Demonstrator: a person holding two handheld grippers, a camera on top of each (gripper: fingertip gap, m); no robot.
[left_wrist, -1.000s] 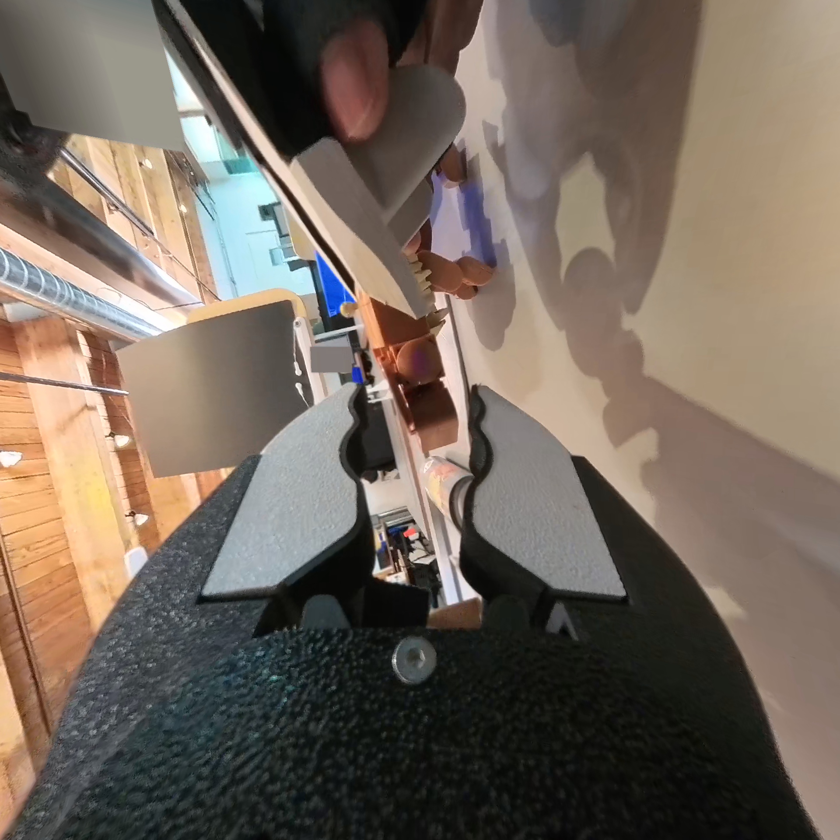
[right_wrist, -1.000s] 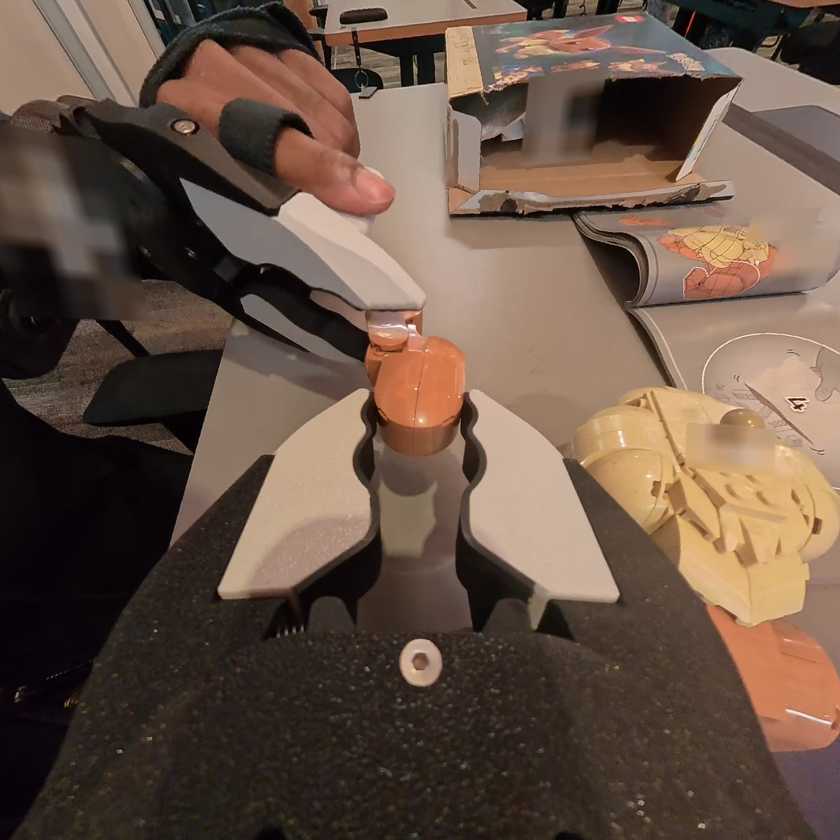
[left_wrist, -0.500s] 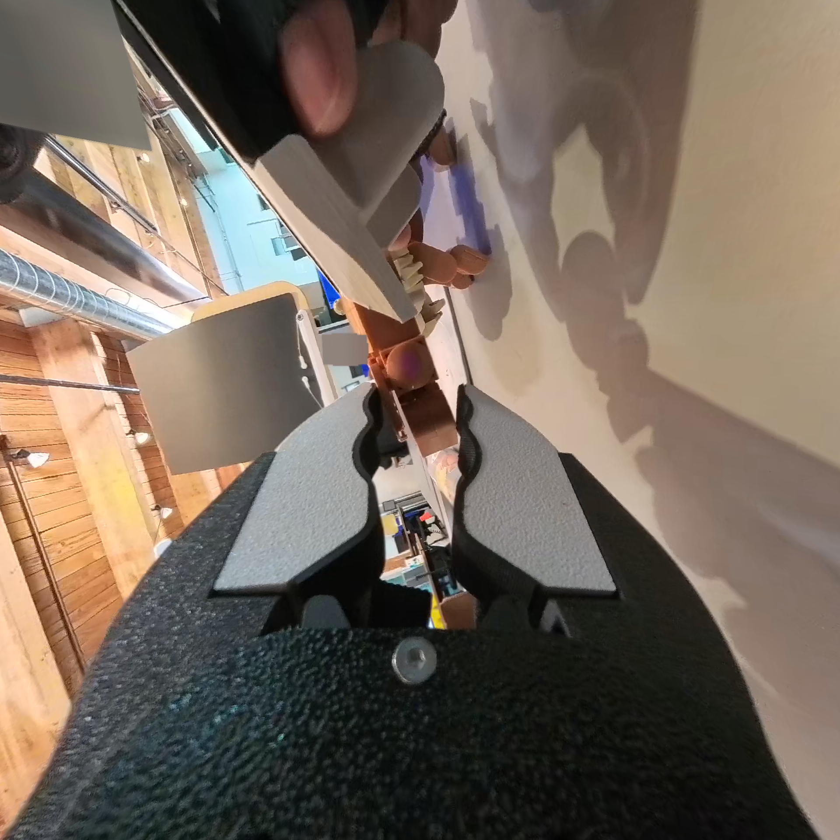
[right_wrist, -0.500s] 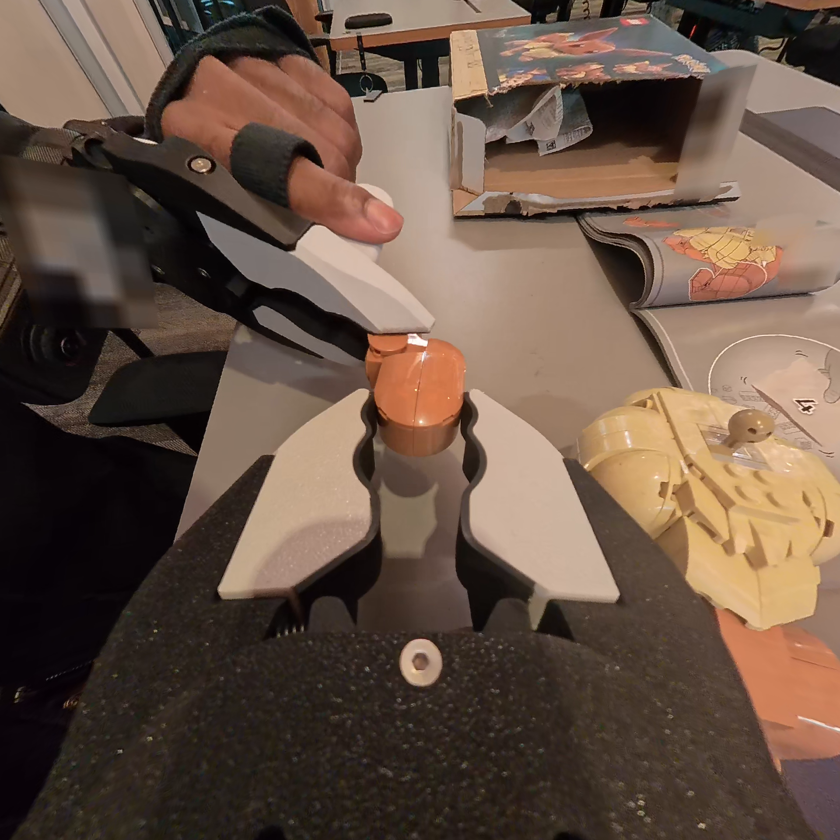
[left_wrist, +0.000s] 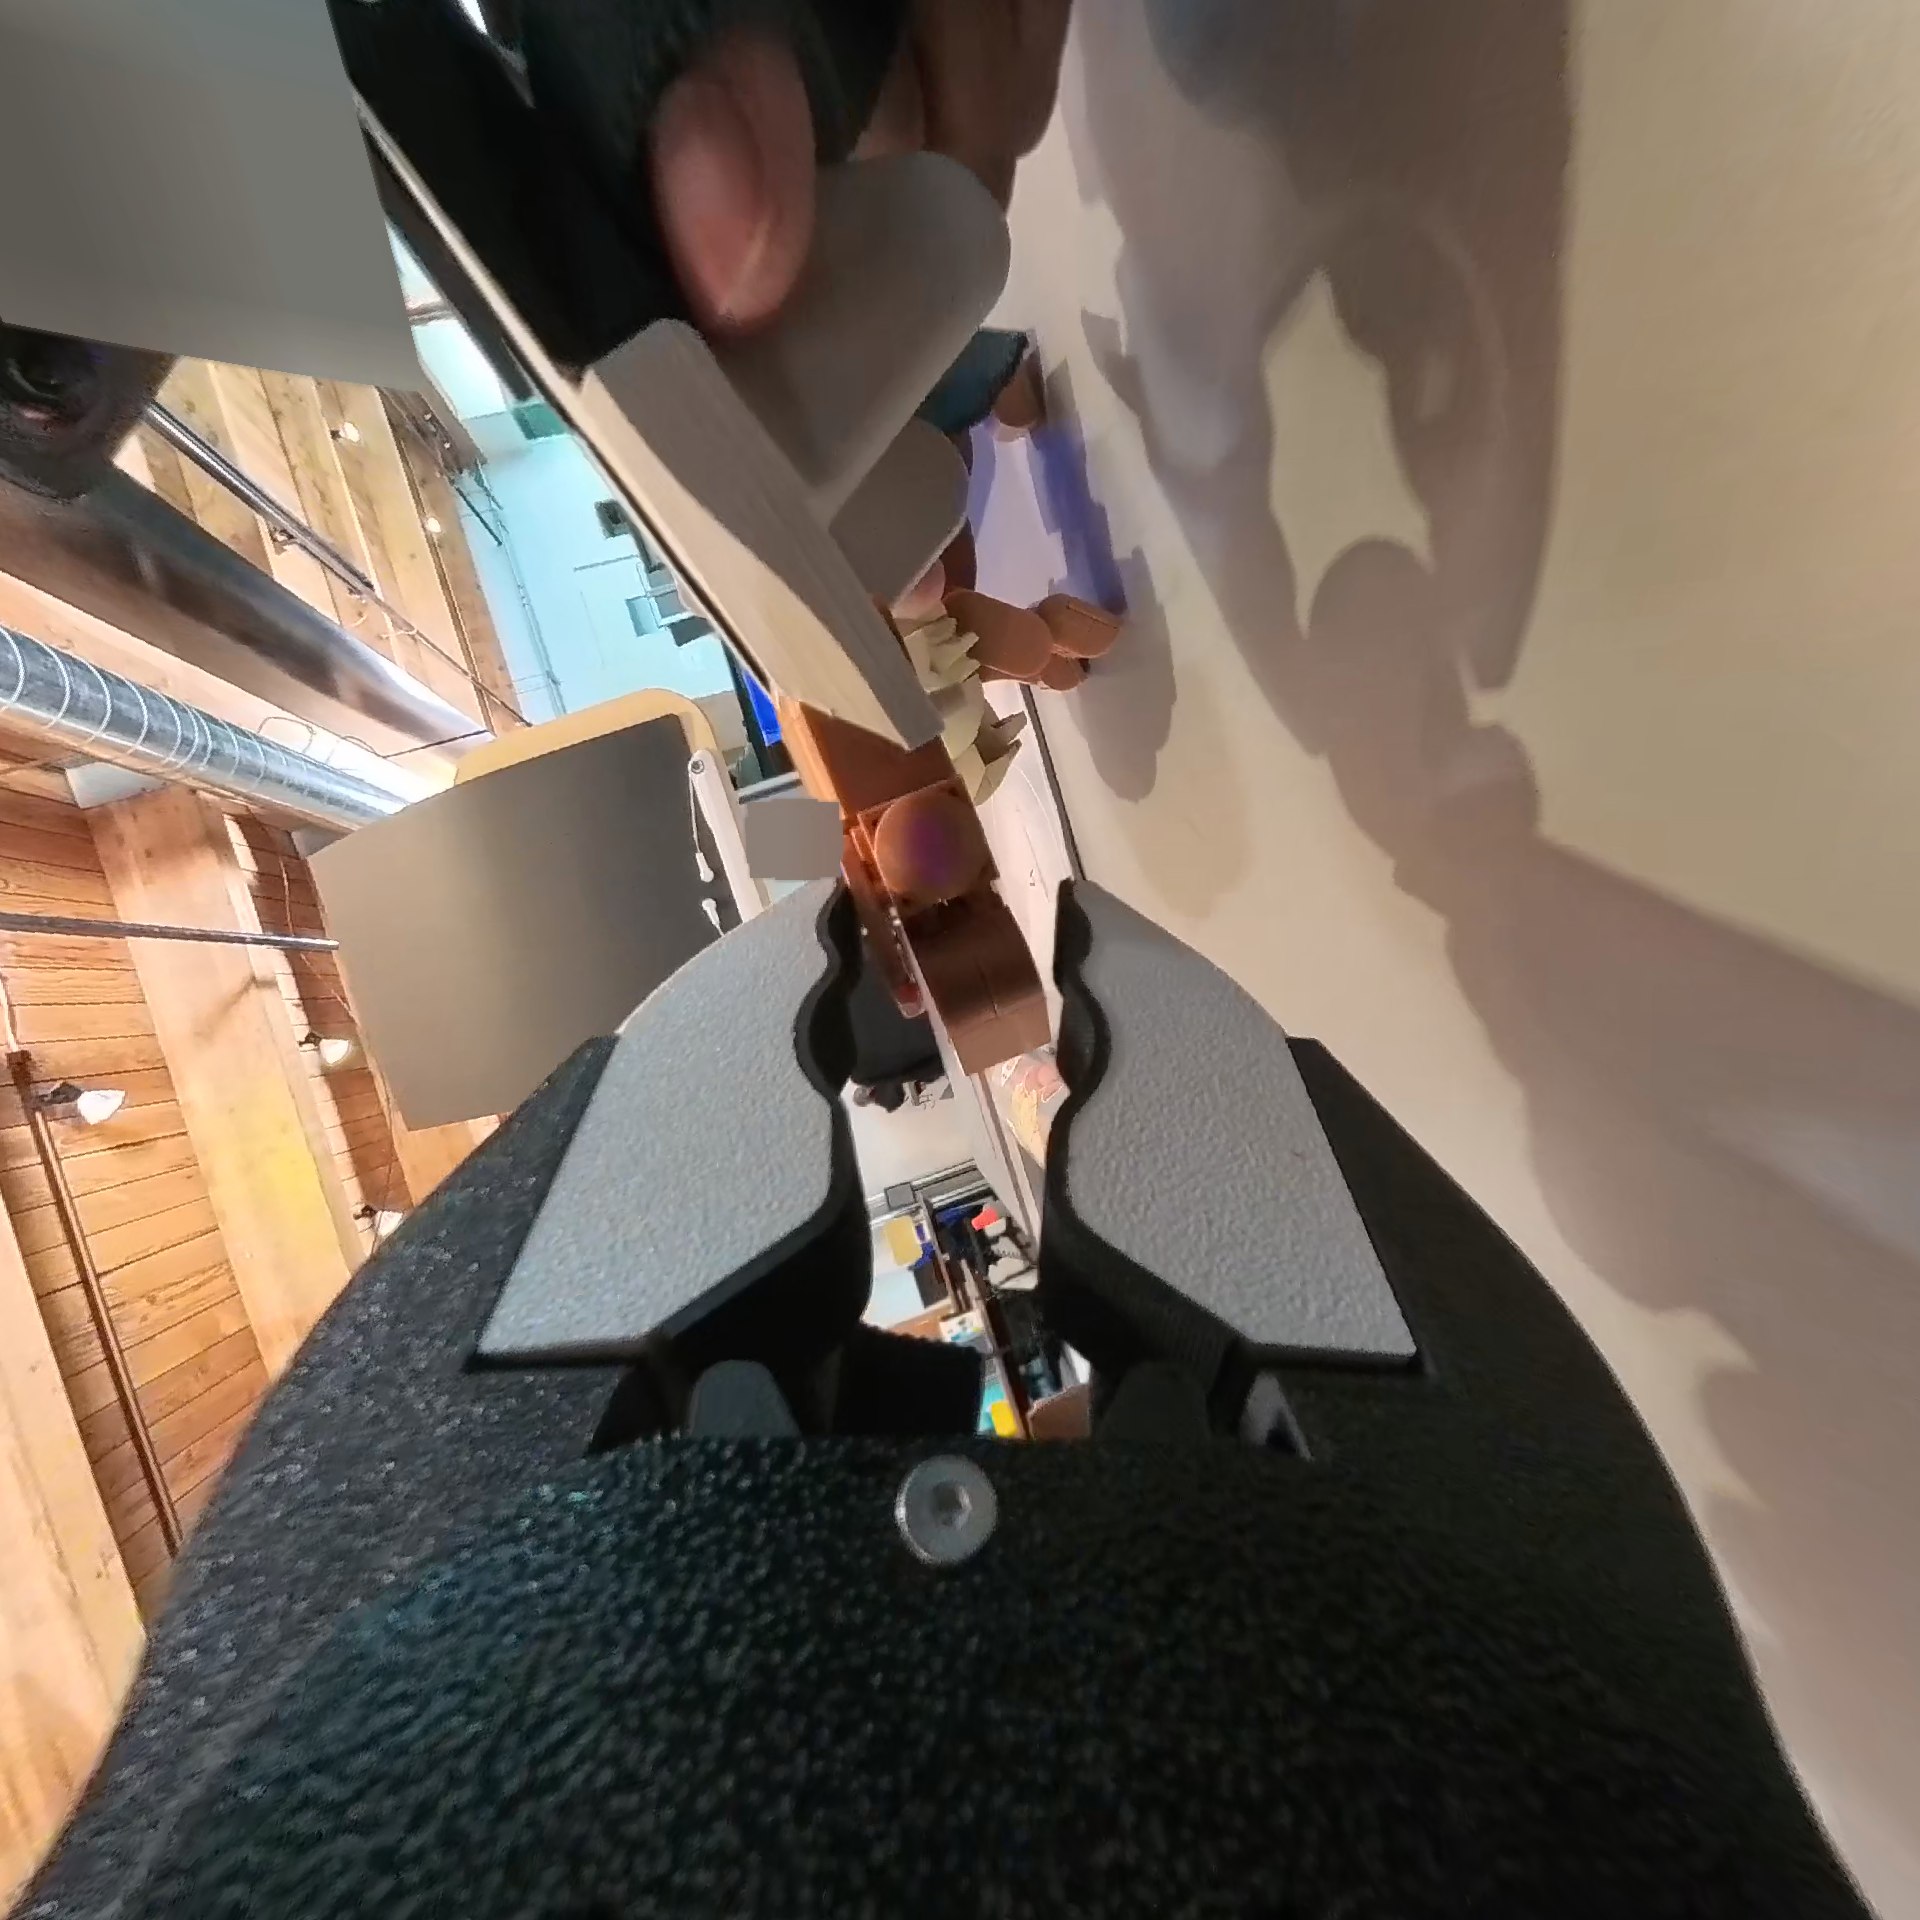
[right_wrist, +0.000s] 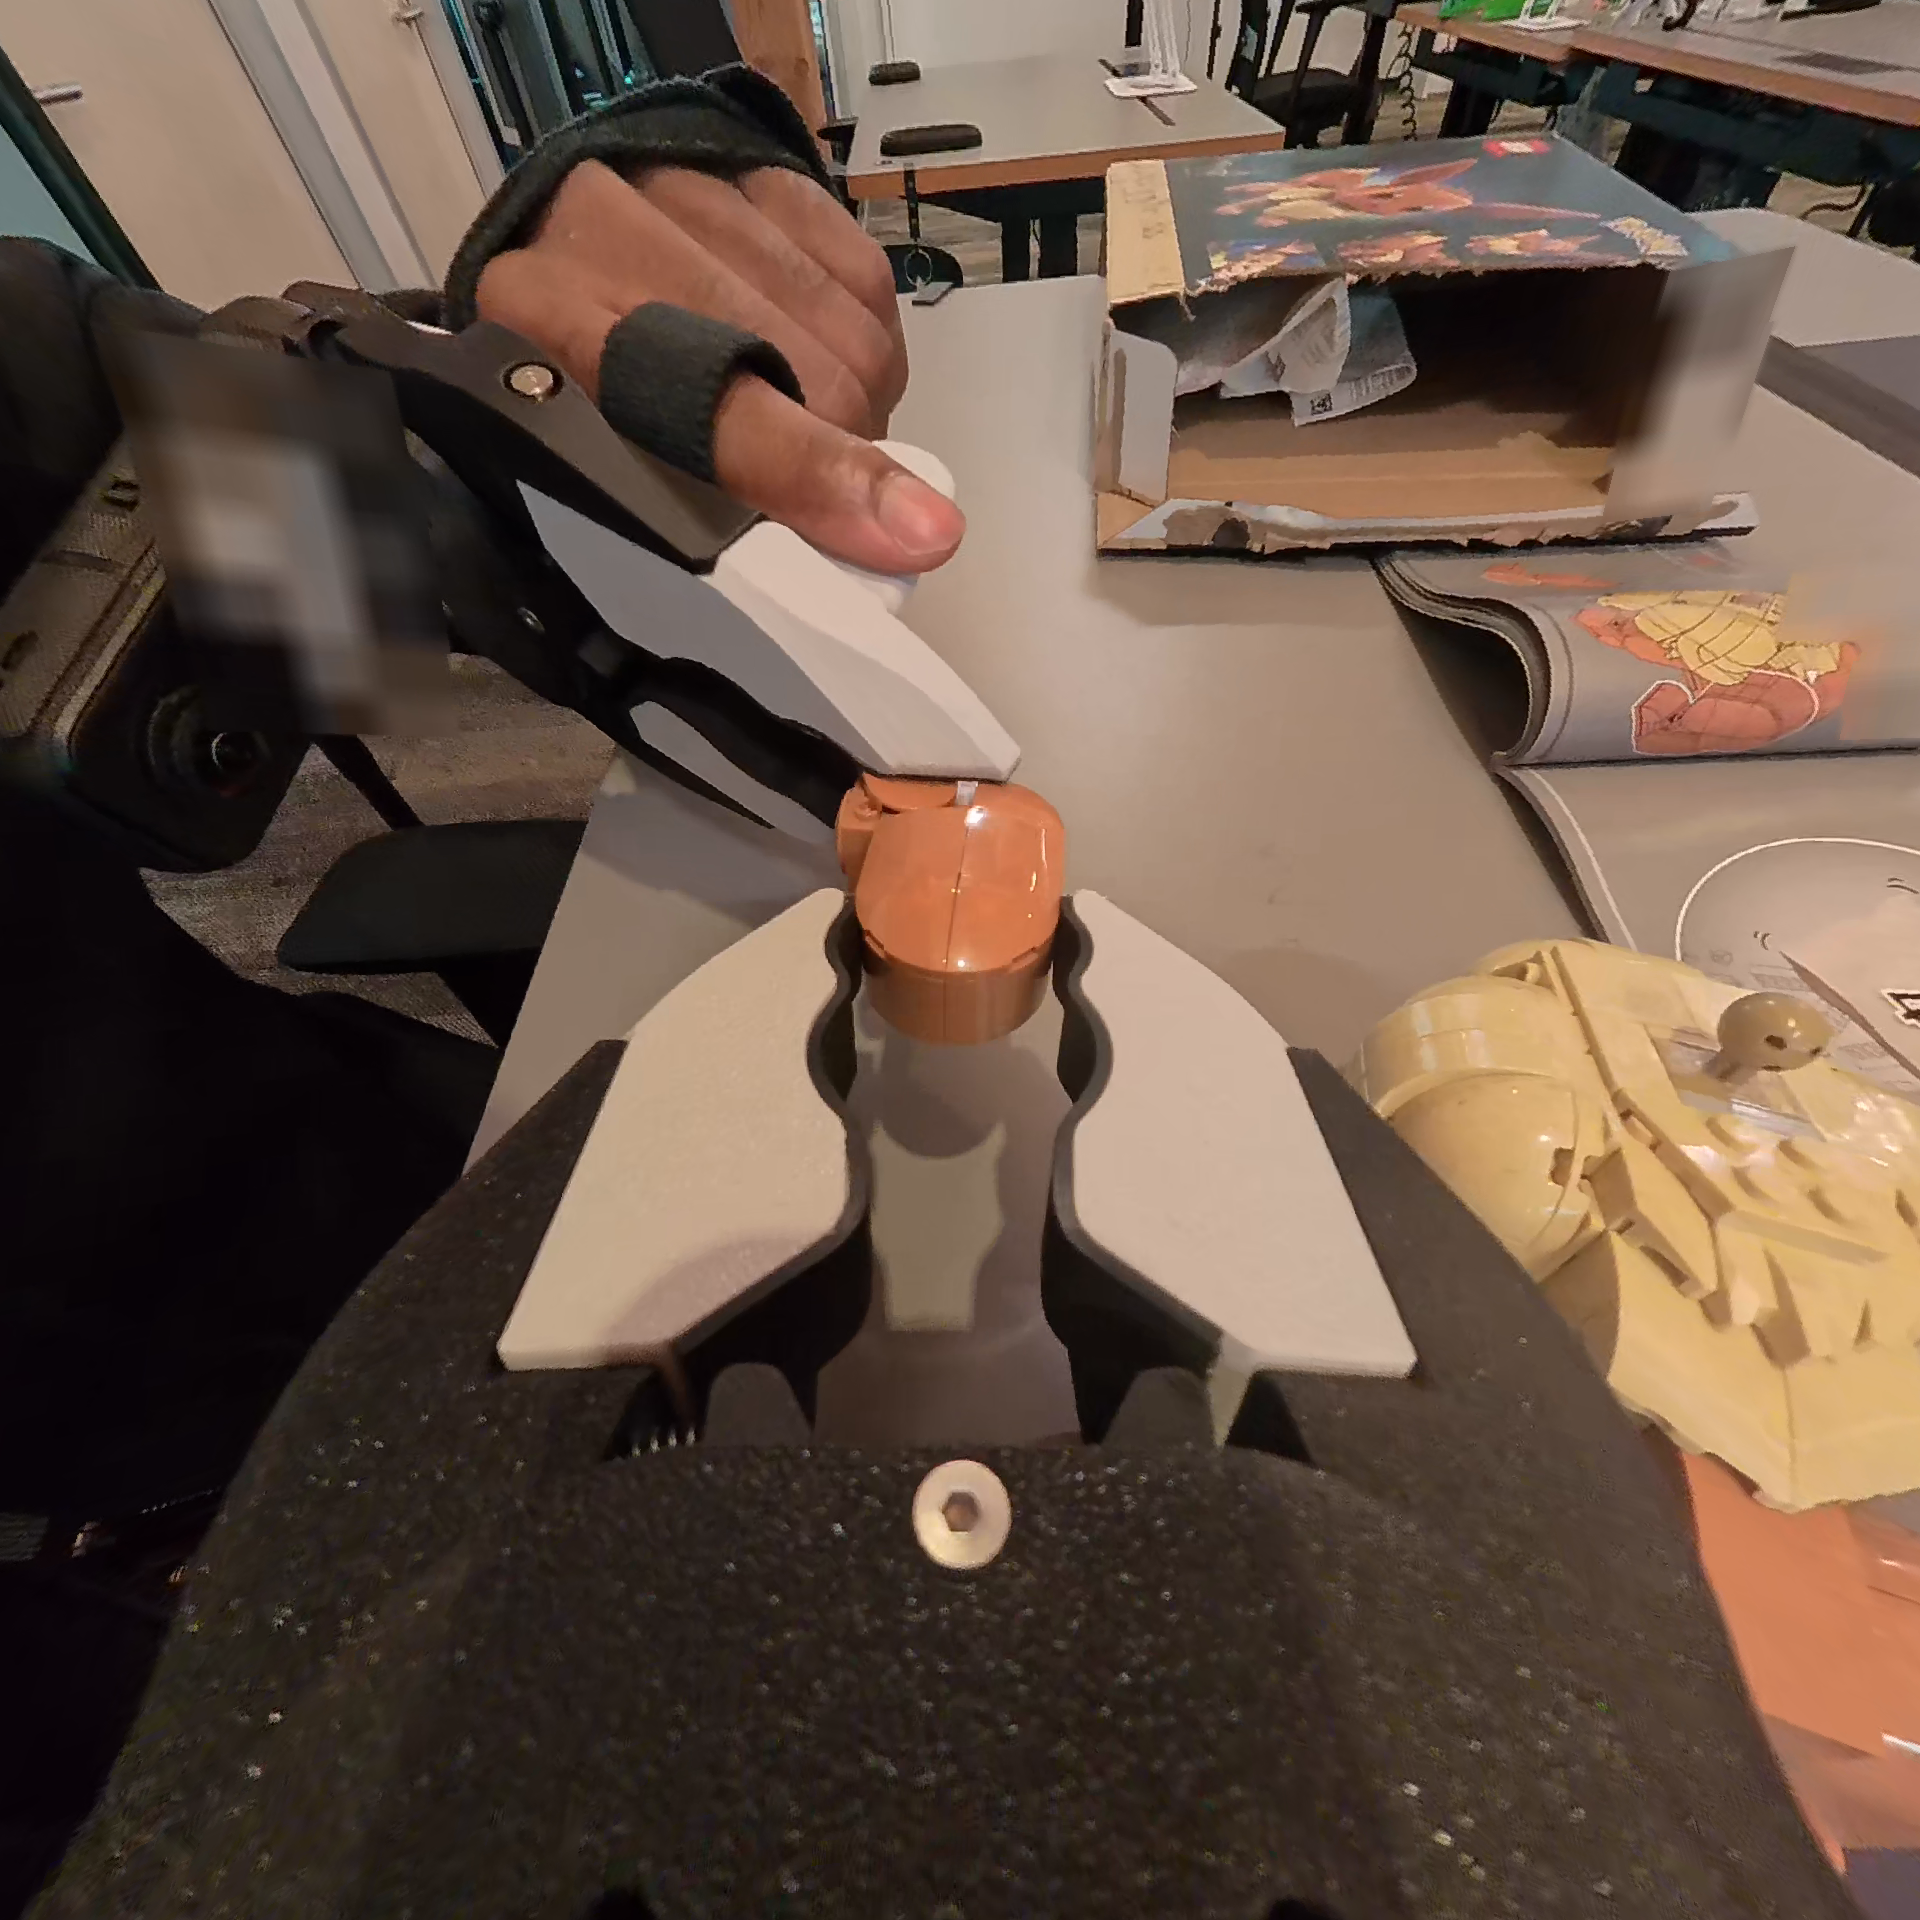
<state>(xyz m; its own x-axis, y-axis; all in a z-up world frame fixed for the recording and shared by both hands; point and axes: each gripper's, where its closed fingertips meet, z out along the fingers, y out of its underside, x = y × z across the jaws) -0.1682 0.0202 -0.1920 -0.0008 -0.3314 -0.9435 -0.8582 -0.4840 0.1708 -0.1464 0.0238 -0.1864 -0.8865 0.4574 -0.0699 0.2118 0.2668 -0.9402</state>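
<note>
The right tool (right_wrist: 958, 971) is clamped on a brown brick piece (right_wrist: 956, 914), both pads pressed against its round base, holding it just above the grey tabletop (right_wrist: 1247, 748). The left tool (left_wrist: 951, 977) comes in from the left of the right wrist view, a gloved hand (right_wrist: 707, 343) on it; its upper finger (right_wrist: 873, 686) lies on top of the small part at the back of the piece. In the left wrist view the same piece (left_wrist: 971, 987) sits between that tool's pads with a visible gap on the left side, so the pads stand apart around it and are not plainly pressing.

Just right of the piece on the tabletop lies a tan brick build (right_wrist: 1621, 1216), with a flat brown part (right_wrist: 1829, 1621) beside it. Beyond that an open booklet (right_wrist: 1683, 675) lies spread out. Farther back stands a torn, open cardboard box (right_wrist: 1403, 416) with crumpled paper inside. More tables stand behind.
</note>
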